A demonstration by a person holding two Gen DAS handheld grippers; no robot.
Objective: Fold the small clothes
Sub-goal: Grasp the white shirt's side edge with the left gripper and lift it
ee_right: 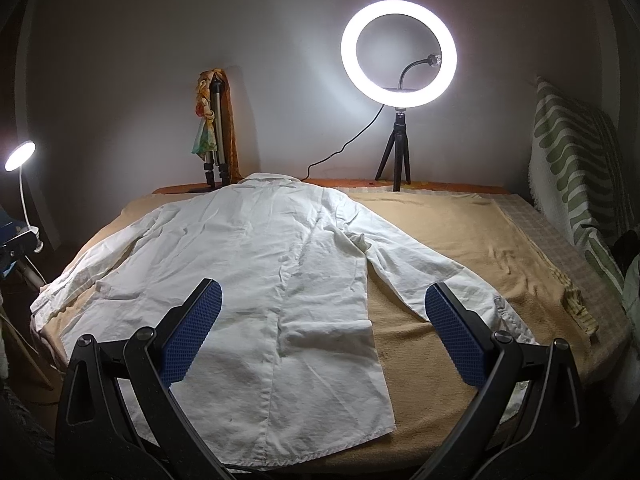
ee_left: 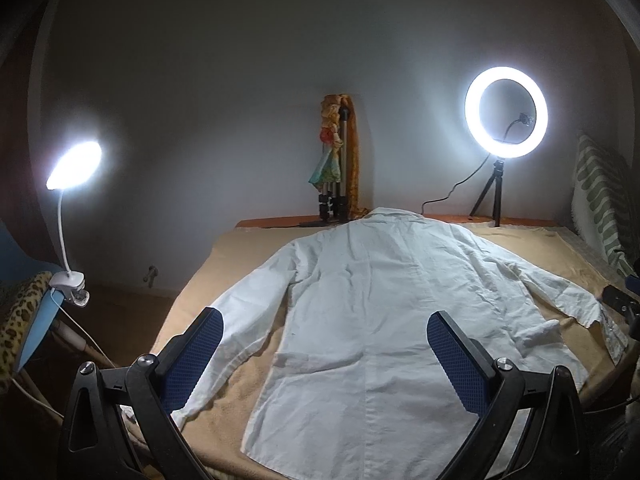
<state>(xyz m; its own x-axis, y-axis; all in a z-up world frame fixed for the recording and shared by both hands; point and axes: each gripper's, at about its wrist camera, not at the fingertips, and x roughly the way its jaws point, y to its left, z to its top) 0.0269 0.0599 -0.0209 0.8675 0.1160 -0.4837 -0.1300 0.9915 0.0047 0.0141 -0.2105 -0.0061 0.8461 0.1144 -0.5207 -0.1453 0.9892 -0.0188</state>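
While the white long-sleeved cotton shirt [ee_left: 372,320] lies flat on the tan towel [ee_right: 460,240], both grippers hang above its near hem. The left gripper [ee_left: 324,354] and right gripper [ee_right: 323,328] are wide open, holding nothing.

Dim room lit by a glaring ring light [ee_right: 398,51] and desk lamp [ee_left: 74,165], edges fisheye-warped

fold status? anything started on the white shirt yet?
Done: the white shirt is laid flat on the tan towel, collar at the far end, both sleeves spread out. In hand: nothing; the left claw and right claw are both open above the hem end, gripping no fabric. Left: every fold, sleeves in and body over; none shows yet.
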